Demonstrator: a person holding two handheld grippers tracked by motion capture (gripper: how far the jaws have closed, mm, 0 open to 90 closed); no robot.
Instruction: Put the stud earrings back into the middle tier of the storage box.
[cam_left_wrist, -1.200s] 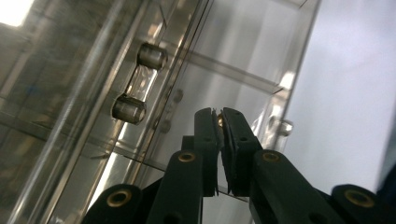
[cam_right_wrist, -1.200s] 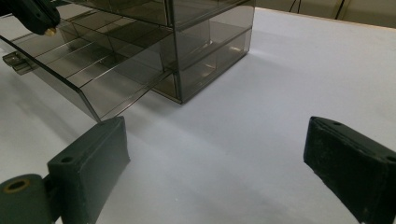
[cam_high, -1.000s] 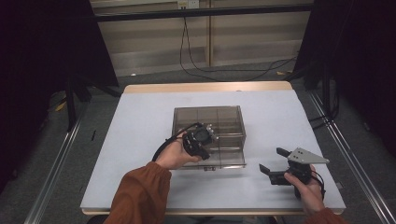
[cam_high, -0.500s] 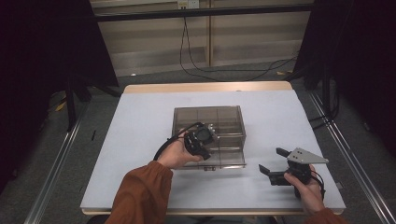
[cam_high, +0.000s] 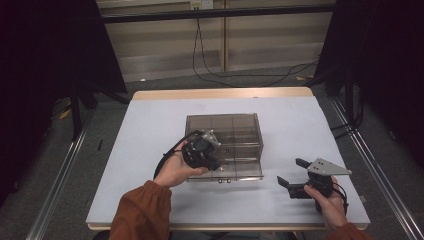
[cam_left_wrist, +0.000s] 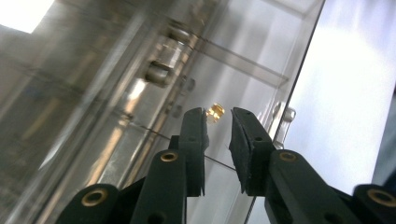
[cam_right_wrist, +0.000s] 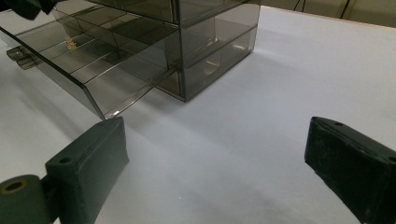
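High view: a clear plastic drawer box (cam_high: 235, 135) stands mid-counter (cam_high: 150, 130), its lower drawer (cam_high: 240, 170) pulled out toward the person. The left claw (cam_high: 212, 150) is held over the drawer's left end, and the right claw (cam_high: 292, 177) rests on the counter to the right of the box, well apart from it, its jaws spread wide with nothing between them. Left gripper view: the left claw (cam_left_wrist: 218, 126) points down into the drawer (cam_left_wrist: 140, 116); its jaws have just been opening and stand a narrow gap apart, holding nothing, with a small gold-coloured piece (cam_left_wrist: 215, 112) lying in a compartment just beyond their tips. Right gripper view: the right claw (cam_right_wrist: 215, 154) gapes over bare counter (cam_right_wrist: 261, 84); the box (cam_right_wrist: 205, 42) and open drawer (cam_right_wrist: 88, 60) lie ahead, a small gold-coloured piece (cam_right_wrist: 71, 44) visible in one compartment.
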